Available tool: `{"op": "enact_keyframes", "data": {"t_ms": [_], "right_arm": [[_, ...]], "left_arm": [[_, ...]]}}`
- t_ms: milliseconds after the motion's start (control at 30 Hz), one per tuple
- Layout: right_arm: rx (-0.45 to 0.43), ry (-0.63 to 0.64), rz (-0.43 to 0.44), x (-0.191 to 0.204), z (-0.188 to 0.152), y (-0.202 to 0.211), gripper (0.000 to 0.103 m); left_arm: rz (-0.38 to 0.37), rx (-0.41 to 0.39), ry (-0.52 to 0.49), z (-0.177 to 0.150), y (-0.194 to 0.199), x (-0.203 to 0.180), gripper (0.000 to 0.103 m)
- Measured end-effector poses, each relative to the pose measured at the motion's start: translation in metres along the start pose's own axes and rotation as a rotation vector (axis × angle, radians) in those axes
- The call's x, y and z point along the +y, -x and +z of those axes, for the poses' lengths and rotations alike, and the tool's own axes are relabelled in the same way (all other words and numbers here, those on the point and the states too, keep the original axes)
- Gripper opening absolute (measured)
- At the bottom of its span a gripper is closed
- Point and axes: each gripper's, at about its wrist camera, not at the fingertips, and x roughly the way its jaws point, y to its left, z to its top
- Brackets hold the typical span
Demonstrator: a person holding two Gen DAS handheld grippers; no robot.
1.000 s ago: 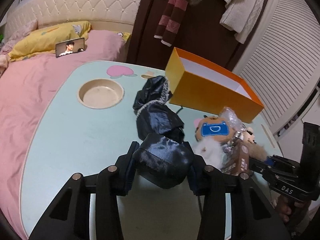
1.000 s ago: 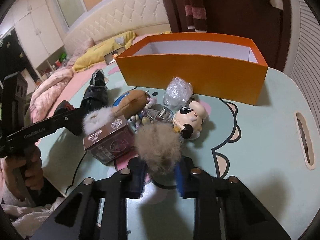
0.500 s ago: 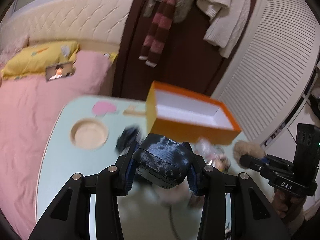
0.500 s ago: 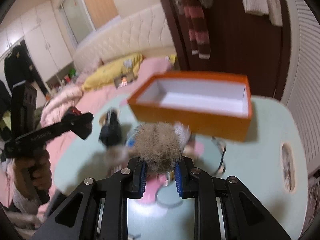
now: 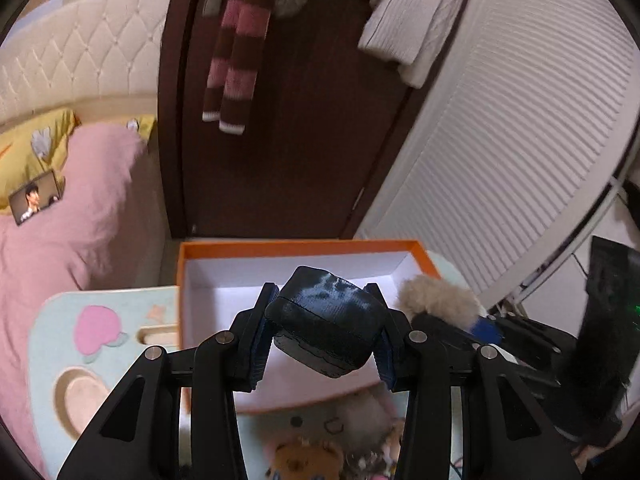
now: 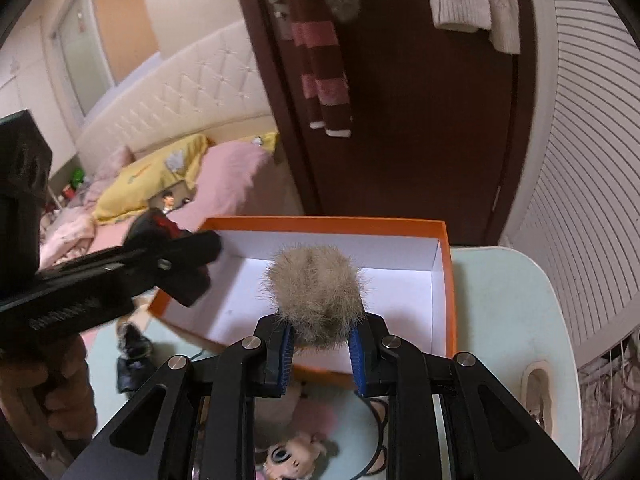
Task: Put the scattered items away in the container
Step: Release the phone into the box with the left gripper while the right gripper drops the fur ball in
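Over the open orange cardboard box with the white inside (image 5: 224, 280), both grippers hang with stuff in them. Left gripper (image 5: 320, 344) has its jaws pinching a dark navy folded fabric bundle (image 5: 324, 320), right gripper (image 6: 320, 350) is clamped on a tan fluffy fur pom-pom (image 6: 316, 292). Box sits at the far edge of the pale green cartoon-print table (image 6: 500, 300). Near edge has leftover clutter: a little big-eyed doll figure (image 6: 288, 458) and a brown bear plush (image 5: 304, 458).
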Motion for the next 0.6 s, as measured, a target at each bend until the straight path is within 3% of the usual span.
{"op": "enact_keyframes", "data": {"t_ms": [233, 467, 533, 600], "right_arm": [[0.072, -0.009, -0.033, -0.009, -0.008, -0.031, 0.022], [0.066, -0.006, -0.036, -0.013, -0.013, -0.033, 0.024], [0.054, -0.02, -0.038, -0.015, -0.013, -0.032, 0.033], [0.036, -0.025, -0.044, -0.015, -0.012, -0.029, 0.055]], "left_arm": [[0.061, 0.071, 0.009, -0.01, -0.036, 0.002, 0.044], [0.076, 0.082, 0.035, -0.016, -0.043, 0.008, 0.045], [0.075, 0.076, 0.053, -0.018, -0.042, 0.01, 0.046], [0.058, 0.066, 0.057, -0.019, -0.038, 0.009, 0.057]]}}
